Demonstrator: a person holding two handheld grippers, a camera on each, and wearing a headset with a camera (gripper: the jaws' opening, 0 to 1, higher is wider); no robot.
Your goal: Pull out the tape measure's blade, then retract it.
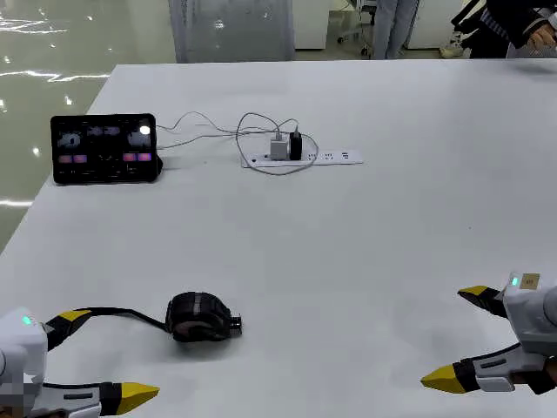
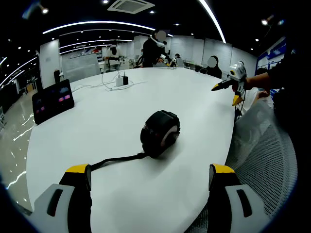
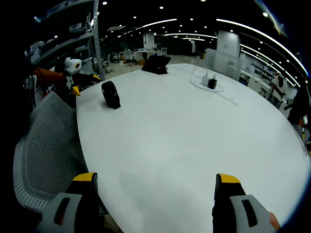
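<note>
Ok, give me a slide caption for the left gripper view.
Open left gripper faces a black tape measure on the white table, strap trailing toward it.

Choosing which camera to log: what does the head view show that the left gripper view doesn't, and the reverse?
Head view: what looks like the blade's hook at the tape measure's right end. Left gripper view: a mesh chair by the table, people at its far end, ceiling lights. Both: the tape measure with its strap, the tablet, the charger, and the left gripper and right gripper, jaws apart.
</note>
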